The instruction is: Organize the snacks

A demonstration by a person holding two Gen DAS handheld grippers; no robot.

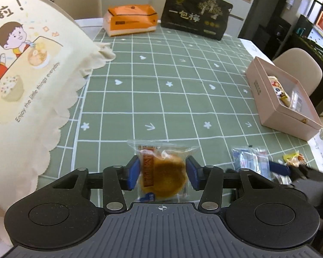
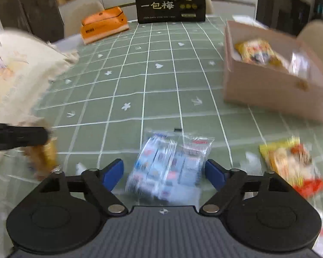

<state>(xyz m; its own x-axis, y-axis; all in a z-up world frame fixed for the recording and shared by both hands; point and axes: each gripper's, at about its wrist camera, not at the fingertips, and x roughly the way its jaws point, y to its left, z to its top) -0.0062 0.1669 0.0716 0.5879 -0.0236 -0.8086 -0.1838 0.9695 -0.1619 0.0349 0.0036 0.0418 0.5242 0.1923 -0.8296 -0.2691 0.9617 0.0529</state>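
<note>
Left wrist view: a clear-wrapped round golden pastry (image 1: pixel 161 172) sits between the blue pads (image 1: pixel 134 175) of the left gripper (image 1: pixel 162 175), which is clenched on it, both pads against the wrapper's sides. It hangs over the green checked tablecloth (image 1: pixel 161 86) at the near edge of the table.

At 3 o'clock from the pastry lies a blue-and-white multipack (image 1: pixel 250 161) in clear film, and beyond it a small yellow snack packet (image 1: pixel 295 159). The right gripper's blue finger shows there, blurred.

Right wrist view: right gripper (image 2: pixel 163 174) released, fingers spread wide either side of the multipack (image 2: pixel 168 167), which lies flat on the cloth; no pad contact visible. Yellow-and-red packet (image 2: pixel 290 163) at 3 o'clock of it.

At 2 o'clock, a pink open box (image 1: pixel 275 99) holding a yellow packet and a clear one.

At 10 o'clock, a cream printed cloth bag (image 1: pixel 32 75) with cartoon children. At 12 o'clock, far edge: an orange tissue pack (image 1: pixel 130 20) and a black bag with gold lettering (image 1: pixel 197 14), upright.
</note>
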